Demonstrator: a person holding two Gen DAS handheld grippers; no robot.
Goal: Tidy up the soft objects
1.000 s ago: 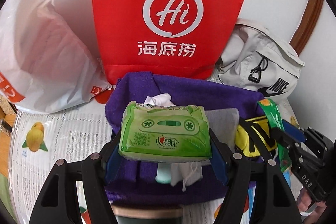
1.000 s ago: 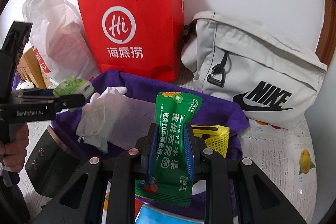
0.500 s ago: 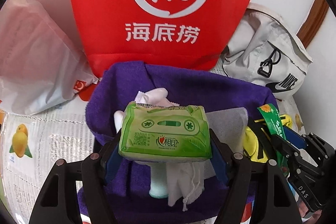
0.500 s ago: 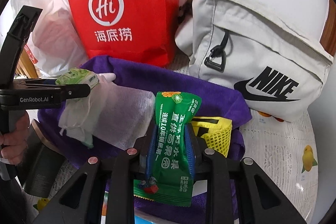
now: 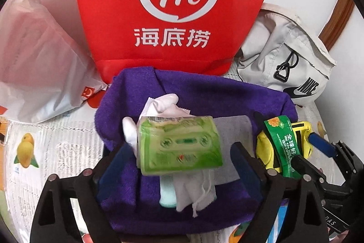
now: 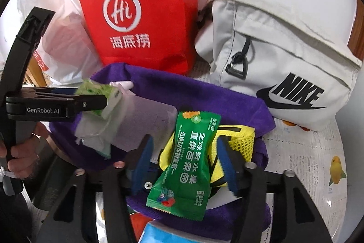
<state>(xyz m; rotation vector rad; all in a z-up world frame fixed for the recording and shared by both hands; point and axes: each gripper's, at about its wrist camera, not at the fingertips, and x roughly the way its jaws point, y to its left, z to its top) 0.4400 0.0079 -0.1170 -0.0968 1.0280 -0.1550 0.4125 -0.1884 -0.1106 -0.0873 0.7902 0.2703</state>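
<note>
Left fingers [image 5: 116, 165] stand spread, the green tissue pack [image 5: 179, 145] loose between them at frame centre. Right fingers [image 6: 224, 163] are likewise spread around the green snack sachet [image 6: 188, 163]. Both items appear light, soft and slippery-filmed; grip across the flat middle. Below lies the purple towel [image 5: 204, 92].

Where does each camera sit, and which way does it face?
Left wrist: on the left gripper, facing the red bag across the towel; shows its own fingers around the tissue pack, with the right gripper at the right edge.
Right wrist: on the right gripper, facing the Nike bag; shows its own fingers around the packet, with the left gripper and a hand on the left.
Shared: towel, both bags, pack, packet.
</note>
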